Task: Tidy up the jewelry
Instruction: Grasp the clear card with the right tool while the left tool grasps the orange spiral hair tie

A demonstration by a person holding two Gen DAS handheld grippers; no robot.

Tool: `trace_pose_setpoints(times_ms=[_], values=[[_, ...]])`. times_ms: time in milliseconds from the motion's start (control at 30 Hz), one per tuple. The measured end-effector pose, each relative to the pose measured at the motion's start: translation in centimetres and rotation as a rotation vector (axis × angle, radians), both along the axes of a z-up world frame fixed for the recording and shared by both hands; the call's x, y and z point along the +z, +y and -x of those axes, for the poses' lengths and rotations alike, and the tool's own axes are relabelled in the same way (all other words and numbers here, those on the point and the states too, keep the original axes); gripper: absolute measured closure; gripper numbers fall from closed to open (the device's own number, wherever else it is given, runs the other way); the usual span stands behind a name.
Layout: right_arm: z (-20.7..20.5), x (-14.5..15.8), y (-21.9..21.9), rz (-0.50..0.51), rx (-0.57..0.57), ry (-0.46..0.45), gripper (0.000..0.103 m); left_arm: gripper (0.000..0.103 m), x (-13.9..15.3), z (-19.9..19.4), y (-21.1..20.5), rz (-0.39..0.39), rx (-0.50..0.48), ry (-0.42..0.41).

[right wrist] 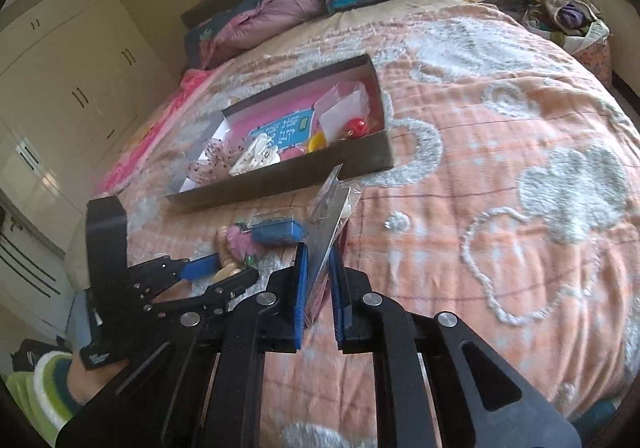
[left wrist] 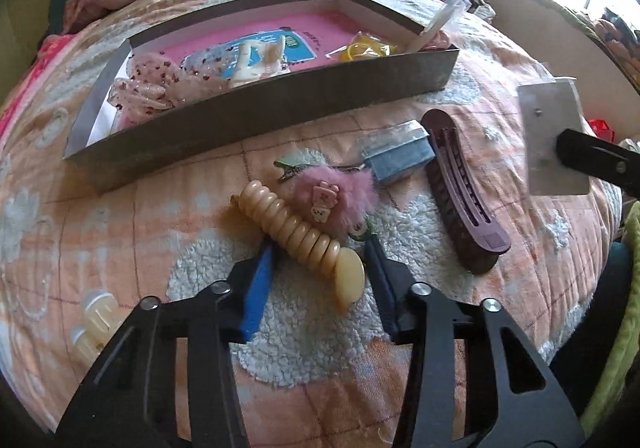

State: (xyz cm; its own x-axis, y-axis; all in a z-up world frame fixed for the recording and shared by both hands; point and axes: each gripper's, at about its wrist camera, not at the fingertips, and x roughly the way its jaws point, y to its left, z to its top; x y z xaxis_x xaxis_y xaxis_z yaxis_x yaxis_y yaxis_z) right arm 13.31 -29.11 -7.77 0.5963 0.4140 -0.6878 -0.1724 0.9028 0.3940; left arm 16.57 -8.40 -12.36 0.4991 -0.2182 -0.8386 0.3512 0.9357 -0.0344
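The left tool [left wrist: 320, 260] is held low with its blue-padded fingers [left wrist: 258, 288] spread wide, pointing toward 12 o'clock. The right tool [right wrist: 318, 280] is clamped, its pads [right wrist: 300, 300] nearly closed together.

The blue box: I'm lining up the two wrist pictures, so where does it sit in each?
Left wrist view: the blue box lies right of centre on the quilt, between the pink fluffy clip and the purple hair clip.
Right wrist view: it lies left of centre, just ahead of the right hand-held gripper.
Shared landmark: the grey tray just beyond it.
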Motion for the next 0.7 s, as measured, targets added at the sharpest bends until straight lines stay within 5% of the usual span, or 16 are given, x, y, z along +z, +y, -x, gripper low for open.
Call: trace_pose_setpoints(times_ms=[67, 700], values=[[0.6, 0.6, -0.5, -0.005, -0.004, -0.011, 0.093, 0.09, 0.3, 0.3, 0.4, 0.011, 0.002, -0.004], [4.6, 6.7, 0.7, 0.0, 0.019, -0.17, 0.093, 0.092, 9.5, 4.8, 5.2, 0.154, 0.047, -0.167]])
